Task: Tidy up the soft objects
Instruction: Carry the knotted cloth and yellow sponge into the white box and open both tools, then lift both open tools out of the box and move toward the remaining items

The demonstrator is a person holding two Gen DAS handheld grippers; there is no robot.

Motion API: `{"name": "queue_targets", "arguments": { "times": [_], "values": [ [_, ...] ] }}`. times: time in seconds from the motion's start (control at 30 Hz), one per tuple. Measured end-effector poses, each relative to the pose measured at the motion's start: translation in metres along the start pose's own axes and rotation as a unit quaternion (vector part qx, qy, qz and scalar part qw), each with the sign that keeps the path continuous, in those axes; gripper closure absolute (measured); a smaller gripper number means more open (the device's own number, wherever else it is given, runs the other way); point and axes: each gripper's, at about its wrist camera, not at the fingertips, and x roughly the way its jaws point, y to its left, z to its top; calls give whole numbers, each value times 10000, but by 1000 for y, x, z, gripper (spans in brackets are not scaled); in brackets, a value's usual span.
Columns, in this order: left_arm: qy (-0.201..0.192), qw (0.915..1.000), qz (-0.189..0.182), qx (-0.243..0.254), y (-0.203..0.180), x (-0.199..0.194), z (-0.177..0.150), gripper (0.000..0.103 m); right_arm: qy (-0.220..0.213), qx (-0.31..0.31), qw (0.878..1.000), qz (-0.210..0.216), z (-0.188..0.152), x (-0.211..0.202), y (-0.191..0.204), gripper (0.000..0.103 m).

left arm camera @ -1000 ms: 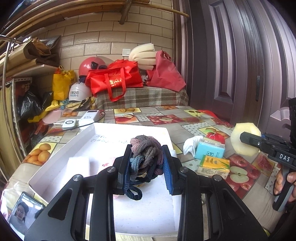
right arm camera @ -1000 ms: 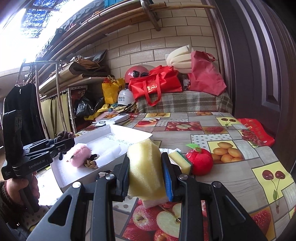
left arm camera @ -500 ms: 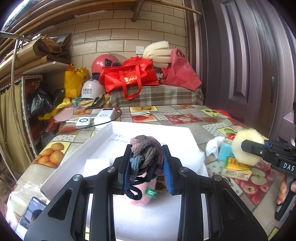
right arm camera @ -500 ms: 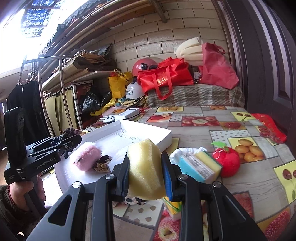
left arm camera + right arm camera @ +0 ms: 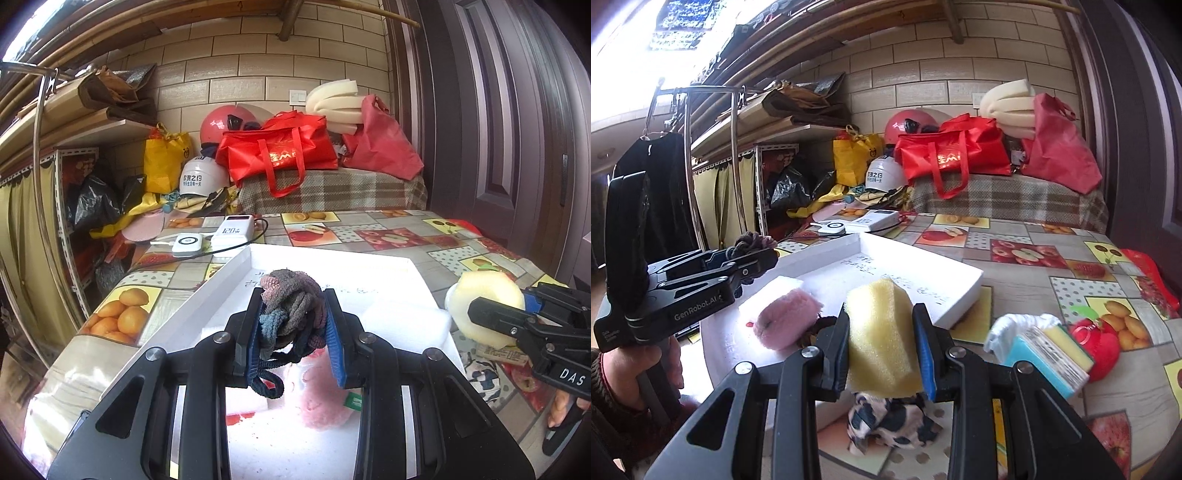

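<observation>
Both grippers are loaded right now. The left gripper is clamped on a bundle of knitted hair ties and hangs over the white foam tray, while the right gripper squeezes a yellow sponge just at the tray's near right edge.

Best bet for the drop, judging from this: lower the hair ties close to the tray floor before opening, and aim for bare foam left of the pink plush ball so nothing piles up. One loop dangles below the jaws, so it could snag on a finger when released; a small lift straight up should free it.

Textures: the ties are fuzzy, ribbed, muted pink, grey and blue, all tangled. The sponge is porous and dented where the pads bite in. The tray looks like rigid styrofoam with low walls. A leopard-print scrunchie sits on the fruit-print tablecloth under the sponge, and a red plush apple waits further right.
</observation>
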Motion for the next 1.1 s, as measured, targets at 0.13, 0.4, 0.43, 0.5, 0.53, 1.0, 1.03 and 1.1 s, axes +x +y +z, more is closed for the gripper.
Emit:
{"name": "queue_targets", "arguments": {
  "times": [0.13, 0.4, 0.43, 0.5, 0.53, 1.0, 1.03, 1.1],
  "values": [
    [48, 9999, 27, -144, 8, 5, 1, 73, 54, -36, 10000, 43, 6, 16, 7, 72],
    [109, 9997, 107, -191, 16, 19, 6, 73, 197, 274, 9994, 35, 14, 45, 3, 72],
    [112, 9997, 112, -184, 16, 21, 6, 73, 230, 303, 9993, 40, 15, 49, 3, 72],
    [152, 9997, 104, -179, 17, 23, 7, 73, 278, 289, 9992, 56, 18, 56, 6, 72],
    [190, 9996, 97, -181, 17, 25, 7, 73, 297, 249, 9992, 58, 19, 60, 9, 72],
    [2, 9956, 903, -233, 20, 23, 7, 3, 234, 247, 9994, -50, 21, 61, 10, 11],
    [-62, 9954, 926, -225, 20, 21, 7, 3, 208, 255, 9994, -66, 22, 61, 10, 10],
    [-94, 9954, 918, -256, 22, 20, 7, 1, 154, 234, 9996, -88, 22, 59, 12, 10]
  ]
}}
